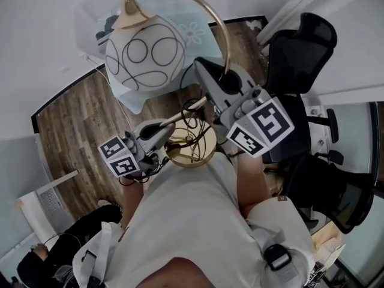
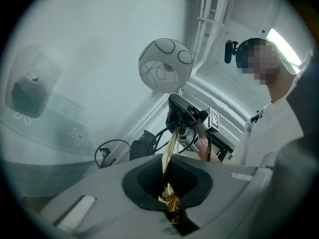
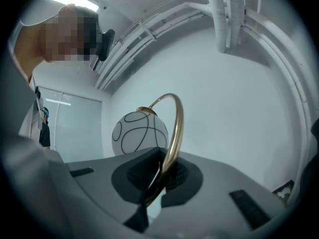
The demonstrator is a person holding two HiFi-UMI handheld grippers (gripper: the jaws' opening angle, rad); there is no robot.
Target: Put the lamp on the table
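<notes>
The lamp has a white globe shade [image 1: 146,56] with black line drawings, an arched brass stem [image 1: 207,8] and a round brass base [image 1: 192,147]. It hangs above the floor, held by both grippers. My left gripper [image 1: 173,122] is shut on the straight lower stem [image 2: 170,151] just above the base. My right gripper [image 1: 222,80] is shut on the arched stem [image 3: 174,133] higher up. In the right gripper view the globe [image 3: 139,133] hangs beyond the jaws. The left gripper view shows the globe [image 2: 164,63] and the right gripper [image 2: 192,116]. A pale table top with a flower print [image 1: 195,32] lies ahead, under the shade.
Black office chairs [image 1: 300,47] [image 1: 336,197] stand to the right. The lamp's black cable [image 1: 193,123] loops around the base. Wood floor [image 1: 78,125] shows at the left, with a dark bag [image 1: 78,239] and a white panel [image 1: 42,209]. A dark box [image 2: 30,91] sits on the pale table.
</notes>
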